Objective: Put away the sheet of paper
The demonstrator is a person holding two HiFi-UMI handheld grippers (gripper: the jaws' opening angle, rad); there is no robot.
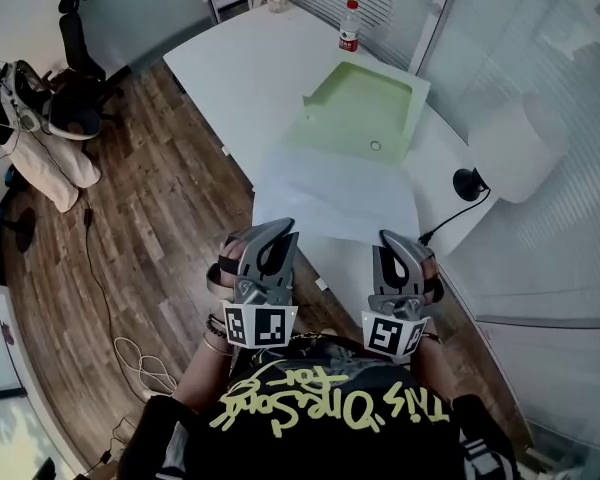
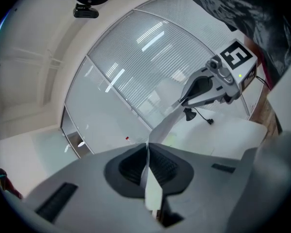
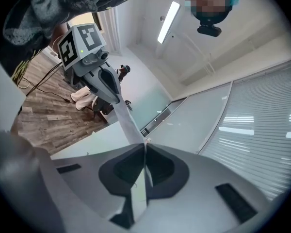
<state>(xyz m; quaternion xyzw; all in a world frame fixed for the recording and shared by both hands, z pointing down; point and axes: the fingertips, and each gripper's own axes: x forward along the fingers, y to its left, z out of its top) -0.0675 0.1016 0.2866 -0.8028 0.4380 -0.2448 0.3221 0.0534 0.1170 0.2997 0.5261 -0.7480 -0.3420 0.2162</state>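
Paper (image 1: 335,193) pinched edge-on by left gripper (image 2: 148,149) and right gripper (image 3: 144,152); green tray (image 1: 365,108) beyond, head view only.

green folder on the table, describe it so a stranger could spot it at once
Start at the long white table beside the glass wall. Beyond the sheet of paper at its near end, before the bottle, lies the green folder. It is the only pale green thing there, with a round snap.

The tray (image 1: 363,108) sits on the table (image 1: 248,68) behind the sheet of paper (image 1: 332,194).
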